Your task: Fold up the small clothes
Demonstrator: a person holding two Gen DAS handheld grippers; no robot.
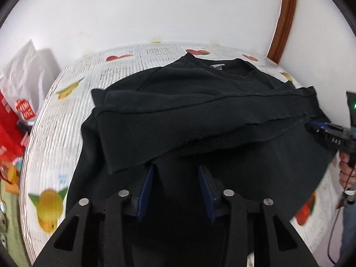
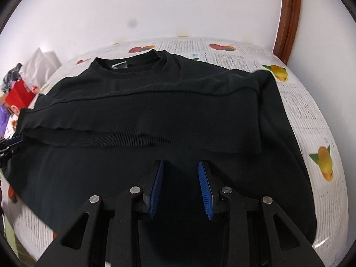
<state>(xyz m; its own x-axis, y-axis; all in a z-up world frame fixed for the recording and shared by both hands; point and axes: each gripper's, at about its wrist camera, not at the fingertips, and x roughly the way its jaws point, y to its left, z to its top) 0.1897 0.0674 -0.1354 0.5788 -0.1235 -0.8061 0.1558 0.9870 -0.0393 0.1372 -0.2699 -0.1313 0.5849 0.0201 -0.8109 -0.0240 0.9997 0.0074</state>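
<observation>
A black long-sleeved top [image 1: 200,102] lies flat on the table, collar at the far side, with both sleeves folded across its chest. It also shows in the right wrist view [image 2: 178,115]. My left gripper [image 1: 176,169] is open and empty, hovering over the lower body of the top near a sleeve cuff. My right gripper [image 2: 180,164] is open and empty over the lower body too. The right gripper also shows at the right edge of the left wrist view [image 1: 311,127], by the top's side.
The table [image 1: 55,133] has a newspaper-print cloth with fruit pictures. A white bag [image 1: 24,84] and red boxes [image 1: 9,131] sit at the left. A white wall and brown wooden frame [image 1: 282,22] stand behind.
</observation>
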